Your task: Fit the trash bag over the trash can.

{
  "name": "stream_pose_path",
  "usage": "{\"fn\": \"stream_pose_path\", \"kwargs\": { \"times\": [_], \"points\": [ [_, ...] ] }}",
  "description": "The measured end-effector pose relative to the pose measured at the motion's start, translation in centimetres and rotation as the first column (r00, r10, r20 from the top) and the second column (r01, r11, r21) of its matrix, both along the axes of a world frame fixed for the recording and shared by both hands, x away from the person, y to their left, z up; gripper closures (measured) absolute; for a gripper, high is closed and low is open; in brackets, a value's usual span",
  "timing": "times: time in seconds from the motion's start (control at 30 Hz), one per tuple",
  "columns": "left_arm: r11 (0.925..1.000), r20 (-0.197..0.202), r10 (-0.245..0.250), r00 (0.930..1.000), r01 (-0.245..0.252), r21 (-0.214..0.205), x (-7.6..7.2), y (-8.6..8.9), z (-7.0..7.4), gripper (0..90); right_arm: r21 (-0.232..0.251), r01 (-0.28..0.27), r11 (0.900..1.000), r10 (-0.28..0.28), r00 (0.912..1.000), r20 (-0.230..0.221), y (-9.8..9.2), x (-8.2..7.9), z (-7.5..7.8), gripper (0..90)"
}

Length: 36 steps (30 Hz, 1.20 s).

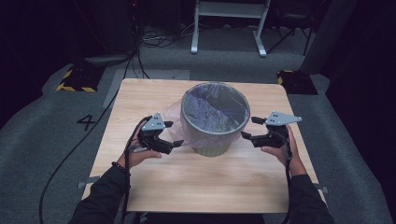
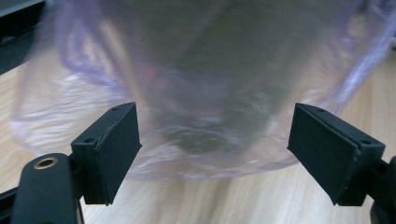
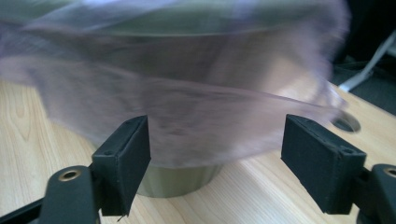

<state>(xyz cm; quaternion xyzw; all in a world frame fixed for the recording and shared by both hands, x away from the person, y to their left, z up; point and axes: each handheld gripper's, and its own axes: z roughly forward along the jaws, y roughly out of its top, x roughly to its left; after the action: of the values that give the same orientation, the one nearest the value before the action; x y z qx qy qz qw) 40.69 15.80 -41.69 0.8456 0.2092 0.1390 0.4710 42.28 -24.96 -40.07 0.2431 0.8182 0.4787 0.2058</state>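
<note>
Grey-green round plastic bin [image 1: 212, 121] mid-worktop [image 1: 154, 186], thin lilac plastic liner [image 1: 175, 119] draped over rim; film light, limp, slippery; I'd pinch at hem; left tongs [image 1: 171, 134], right tongs [image 1: 248, 128] gape, empty.

One counter [image 1: 187, 182] carries one bin [image 1: 212, 122], lined with one thin purple bag [image 1: 173, 117]. Two tools are over it: the left tool [image 1: 172, 134] and the right tool [image 1: 250, 128].
</note>
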Motion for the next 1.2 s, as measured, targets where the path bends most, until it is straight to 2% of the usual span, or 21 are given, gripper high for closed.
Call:
{"fn": "stream_pose_path", "kwargs": {
  "times": [0.03,0.07,0.17,0.2,0.23,0.3,0.37,0.4,0.43,0.5,0.57,0.63,0.7,0.77,0.87,1.0,1.13,1.2],
  "points": [
    [1.0000,0.000,0.000,1.0000,0.000,0.000,0.0,0.0,0.0,16.5,0.000,0.000,1.0000,0.000,1.0000,0.000,0.0,0.0,0.0,25.9],
    [0.9996,0.005,-0.022,0.9997,0.022,0.017,-0.3,-0.8,-0.2,16.7,-0.035,-0.016,0.9992,0.016,0.9999,-0.004,0.9,-0.2,-0.3,26.0],
    [0.9984,0.009,-0.043,0.9990,0.043,0.038,-0.4,-1.6,-0.4,20.1,-0.056,-0.013,0.9983,0.012,0.9999,-0.010,1.5,-0.3,-0.7,27.0],
    [0.9958,0.026,-0.031,0.9992,0.028,0.087,-0.4,-2.4,-0.7,23.5,-0.055,-0.011,0.9984,0.009,0.9997,-0.021,1.9,-0.3,-1.1,33.2],
    [0.9958,0.026,-0.031,0.9992,0.028,0.087,-0.4,-2.4,-0.7,30.8,-0.061,-0.014,0.9980,0.013,0.9996,-0.024,2.0,-0.3,-1.2,40.8],
    [0.9899,0.037,-0.001,0.9993,-0.004,0.142,0.0,-3.2,-1.0,46.0,-0.069,-0.029,0.9972,0.028,0.9994,-0.019,2.2,-0.4,-1.6,51.3],
    [0.9887,0.032,0.001,0.9995,-0.006,0.149,0.2,-3.4,-1.2,60.6,-0.078,-0.059,0.9953,0.057,0.9981,-0.025,2.2,-0.4,-1.9,62.8],
    [0.9889,0.034,0.001,0.9994,-0.006,0.148,0.4,-3.4,-1.4,60.6,-0.078,-0.059,0.9953,0.057,0.9981,-0.025,2.2,-0.4,-1.9,62.8],
    [0.9898,0.033,0.008,0.9994,-0.013,0.142,0.6,-3.4,-1.5,75.4,-0.076,-0.064,0.9951,0.062,0.9978,-0.025,2.1,-0.3,-2.3,72.7],
    [0.9917,0.020,0.011,0.9997,-0.013,0.128,0.9,-3.2,-1.8,82.3,-0.071,-0.067,0.9952,0.065,0.9975,-0.028,2.0,-0.3,-2.4,75.0],
    [0.9923,0.006,0.028,0.9996,-0.028,0.121,1.3,-3.1,-2.2,86.7,-0.053,-0.057,0.9970,0.056,0.9982,-0.022,1.7,-0.3,-2.7,82.7],
    [0.9925,-0.006,0.023,0.9997,-0.022,0.121,1.4,-3.0,-2.3,87.7,-0.050,-0.050,0.9975,0.049,0.9986,-0.020,1.6,-0.3,-2.7,85.1],
    [0.9900,-0.011,0.019,0.9998,-0.017,0.140,1.5,-3.1,-2.7,88.9,-0.052,-0.037,0.9979,0.036,0.9990,-0.028,1.4,-0.1,-3.0,90.0],
    [0.9889,-0.012,0.016,0.9998,-0.014,0.148,1.5,-3.2,-2.9,89.1,-0.059,-0.037,0.9976,0.035,0.9989,-0.030,1.4,-0.1,-3.1,90.0],
    [0.9830,-0.023,0.006,0.9997,-0.002,0.184,1.5,-3.5,-3.7,89.2,-0.064,-0.037,0.9973,0.034,0.9985,-0.043,1.2,-0.1,-3.5,90.0],
    [0.9830,-0.040,0.005,0.9992,0.003,0.184,1.5,-3.7,-4.4,88.4,-0.064,-0.027,0.9976,0.023,0.9973,-0.070,0.8,0.0,-4.1,90.0],
    [0.9844,-0.055,0.027,0.9981,-0.017,0.175,1.6,-3.5,-5.0,81.2,-0.051,-0.022,0.9985,0.016,0.9931,-0.116,0.5,0.4,-4.9,90.0],
    [0.9830,-0.057,0.040,0.9976,-0.029,0.181,1.6,-3.5,-5.2,70.8,-0.055,-0.009,0.9985,0.001,0.9908,-0.135,0.3,0.6,-5.3,90.0]
  ]
}}
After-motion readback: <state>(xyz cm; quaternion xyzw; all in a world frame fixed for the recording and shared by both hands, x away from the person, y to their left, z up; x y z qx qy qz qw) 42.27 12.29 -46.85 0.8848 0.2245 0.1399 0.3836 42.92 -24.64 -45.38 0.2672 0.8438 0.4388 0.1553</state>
